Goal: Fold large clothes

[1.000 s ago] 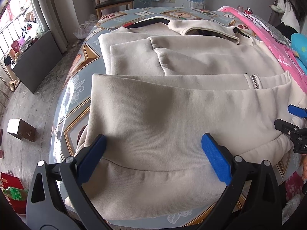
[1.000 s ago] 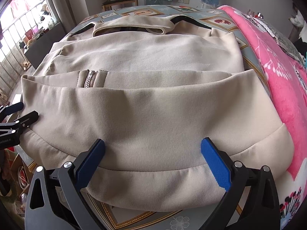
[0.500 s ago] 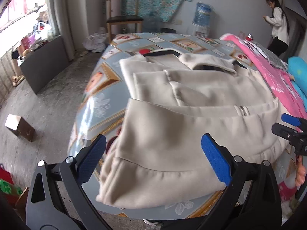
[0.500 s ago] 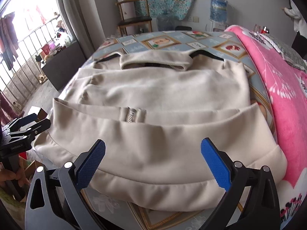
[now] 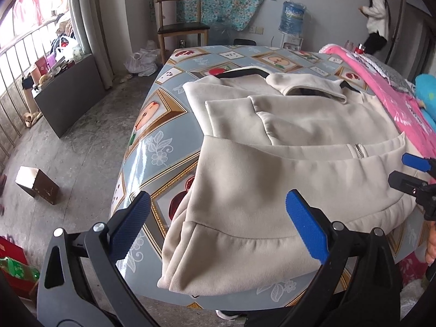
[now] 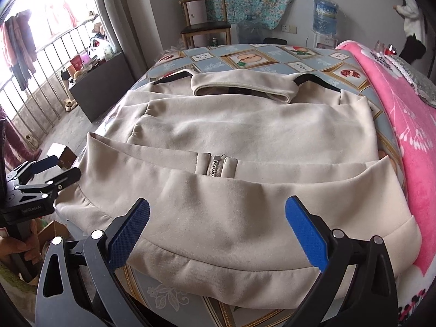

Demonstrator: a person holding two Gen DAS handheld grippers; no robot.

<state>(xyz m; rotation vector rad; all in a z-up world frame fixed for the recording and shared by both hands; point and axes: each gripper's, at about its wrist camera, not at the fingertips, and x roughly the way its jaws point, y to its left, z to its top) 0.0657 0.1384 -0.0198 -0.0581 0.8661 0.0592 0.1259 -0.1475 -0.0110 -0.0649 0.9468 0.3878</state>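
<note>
A cream zip jacket (image 5: pixel 286 169) lies on the patterned table (image 5: pixel 163 114), its lower part folded up over the body, zipper end (image 5: pixel 358 150) showing at the fold. It also shows in the right wrist view (image 6: pixel 245 169). My left gripper (image 5: pixel 218 226) is open and empty, held back from the jacket's near left hem. My right gripper (image 6: pixel 218 229) is open and empty above the near hem. Each gripper appears at the edge of the other's view: the right (image 5: pixel 411 174), the left (image 6: pixel 51 171).
A pink blanket (image 6: pixel 408 125) lies along the table's right side. A wooden chair (image 5: pixel 179 16) and water bottle (image 5: pixel 293 16) stand at the far wall. A person (image 5: pixel 377 19) stands at the back right. A box (image 5: pixel 36 181) sits on the floor to the left.
Both grippers have pulled back and up from the jacket's hem, so the jacket looks smaller and more of the room shows. Jaws stayed open. The jacket has not moved.
</note>
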